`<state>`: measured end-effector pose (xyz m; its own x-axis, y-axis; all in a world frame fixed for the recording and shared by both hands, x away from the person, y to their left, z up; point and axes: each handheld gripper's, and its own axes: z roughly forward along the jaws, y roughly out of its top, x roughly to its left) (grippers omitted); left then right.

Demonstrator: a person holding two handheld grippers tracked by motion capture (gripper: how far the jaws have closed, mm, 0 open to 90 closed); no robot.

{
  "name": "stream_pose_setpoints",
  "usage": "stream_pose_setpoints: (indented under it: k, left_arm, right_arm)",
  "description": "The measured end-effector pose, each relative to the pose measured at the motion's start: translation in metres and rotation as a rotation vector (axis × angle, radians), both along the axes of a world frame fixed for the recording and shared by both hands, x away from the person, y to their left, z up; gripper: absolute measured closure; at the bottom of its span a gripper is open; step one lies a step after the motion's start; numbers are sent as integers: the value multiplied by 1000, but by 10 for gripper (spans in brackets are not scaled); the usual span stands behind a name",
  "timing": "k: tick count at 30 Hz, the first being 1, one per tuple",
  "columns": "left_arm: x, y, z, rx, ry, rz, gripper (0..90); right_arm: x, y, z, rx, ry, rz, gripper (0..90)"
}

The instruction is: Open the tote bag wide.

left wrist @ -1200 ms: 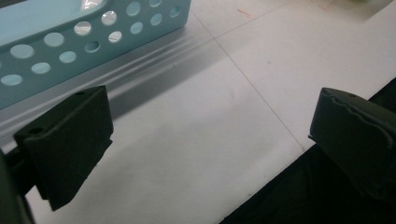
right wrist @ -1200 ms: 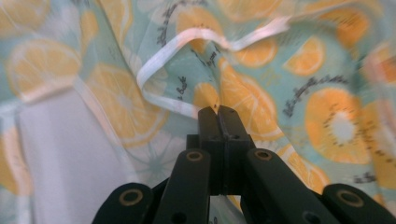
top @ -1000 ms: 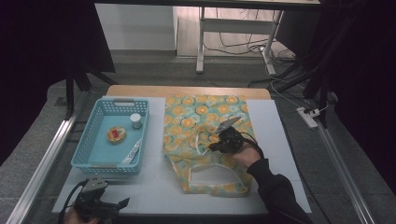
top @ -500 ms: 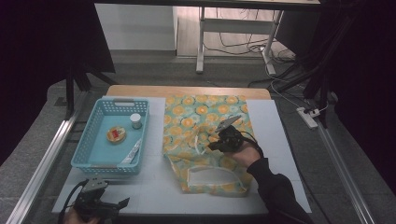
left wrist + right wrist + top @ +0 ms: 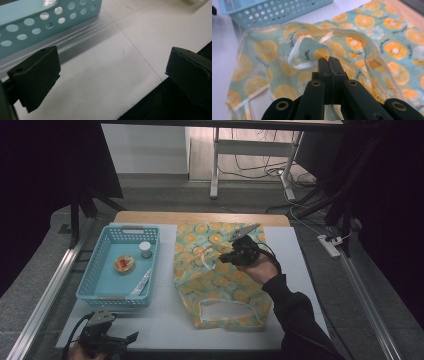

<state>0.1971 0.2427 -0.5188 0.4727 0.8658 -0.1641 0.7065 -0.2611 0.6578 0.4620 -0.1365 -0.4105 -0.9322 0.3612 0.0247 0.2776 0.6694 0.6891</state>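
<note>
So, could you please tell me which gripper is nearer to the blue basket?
Left. The left gripper sits just below the blue basket at the table's near edge; the right gripper holds the cloth beside it.

Basket (image 5: 97, 281) contents too small; bag (image 5: 220, 285) partly behind right hand-held gripper (image 5: 226, 256).

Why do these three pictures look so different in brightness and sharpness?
High view: dim, dark surround, the table lit palely, fine detail soft. Left gripper view: bright, the basket casts a soft shadow, near fingers slightly blurred. Right gripper view: the orange-print cloth is sharp, with far edges softening.
</note>
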Motion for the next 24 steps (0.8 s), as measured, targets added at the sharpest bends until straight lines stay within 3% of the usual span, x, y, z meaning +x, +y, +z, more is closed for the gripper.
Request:
stream_pose_setpoints:
  k: [12, 24]
  left_arm:
    - [0, 1, 0, -9, -4, 6, 0]
    - [0, 1, 0, -10, -4, 10, 0]
  right_arm:
    - [17, 17, 32, 19, -35, -29, 900]
    - [24, 16, 46, 55, -54, -41, 900]
